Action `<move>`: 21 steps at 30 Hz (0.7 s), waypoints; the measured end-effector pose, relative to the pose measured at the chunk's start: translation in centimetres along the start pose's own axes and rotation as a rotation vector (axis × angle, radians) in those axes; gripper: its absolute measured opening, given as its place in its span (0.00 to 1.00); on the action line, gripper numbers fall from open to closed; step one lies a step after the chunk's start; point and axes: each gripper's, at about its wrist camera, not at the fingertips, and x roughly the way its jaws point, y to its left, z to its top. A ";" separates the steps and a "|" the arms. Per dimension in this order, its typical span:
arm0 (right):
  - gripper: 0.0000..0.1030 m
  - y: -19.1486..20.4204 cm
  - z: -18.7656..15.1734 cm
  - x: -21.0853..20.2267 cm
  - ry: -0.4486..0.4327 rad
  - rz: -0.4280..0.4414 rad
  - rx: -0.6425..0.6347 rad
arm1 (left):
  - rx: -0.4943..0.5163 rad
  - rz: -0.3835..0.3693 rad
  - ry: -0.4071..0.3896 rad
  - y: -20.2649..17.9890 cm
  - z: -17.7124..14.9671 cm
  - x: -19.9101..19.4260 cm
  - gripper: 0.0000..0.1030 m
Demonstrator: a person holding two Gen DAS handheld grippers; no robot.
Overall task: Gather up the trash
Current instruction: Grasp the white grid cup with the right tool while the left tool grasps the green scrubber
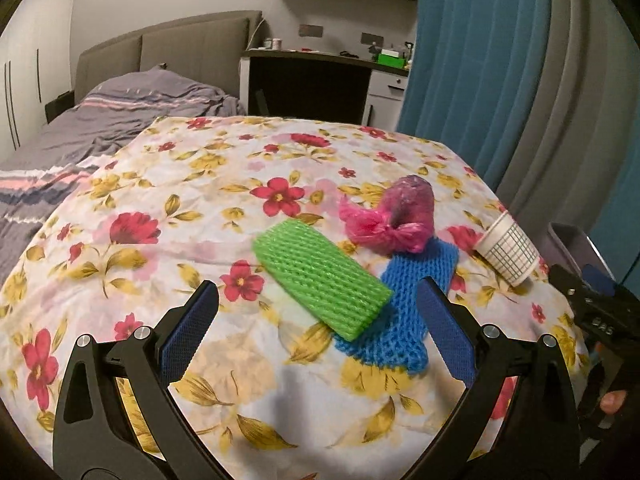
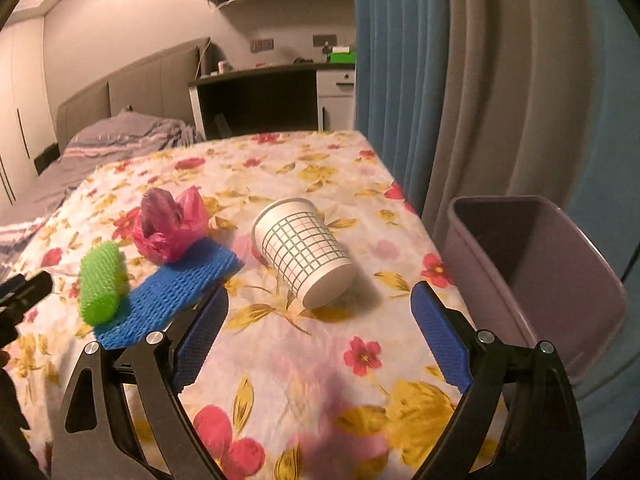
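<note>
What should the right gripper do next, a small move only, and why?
Probably ease the right gripper forward around the paper cup. Its jaws are open and empty, the cup lies on its side straight ahead, and the purple bin waits beside it.

Grey bed [image 1: 120, 120]; blue curtain [image 1: 472, 60]; desk [image 1: 320, 76].

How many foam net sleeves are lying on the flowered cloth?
2. The green foam net lies partly on top of the blue foam net, which lies flat under it and reaches under the pink bag. No others show.
</note>
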 end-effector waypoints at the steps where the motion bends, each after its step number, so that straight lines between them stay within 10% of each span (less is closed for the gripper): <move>1: 0.87 0.0 0.1 0.5 0.007 -0.003 -0.005 | -0.002 -0.001 0.000 0.0 0.1 0.1 0.94; 11: 0.86 -0.1 1.2 5.0 0.072 0.003 -0.033 | -0.013 -0.016 0.031 0.0 0.0 2.0 0.94; 21: 0.60 -0.7 1.0 6.7 0.114 0.040 -0.031 | -0.025 -0.027 0.048 0.1 0.1 3.5 0.94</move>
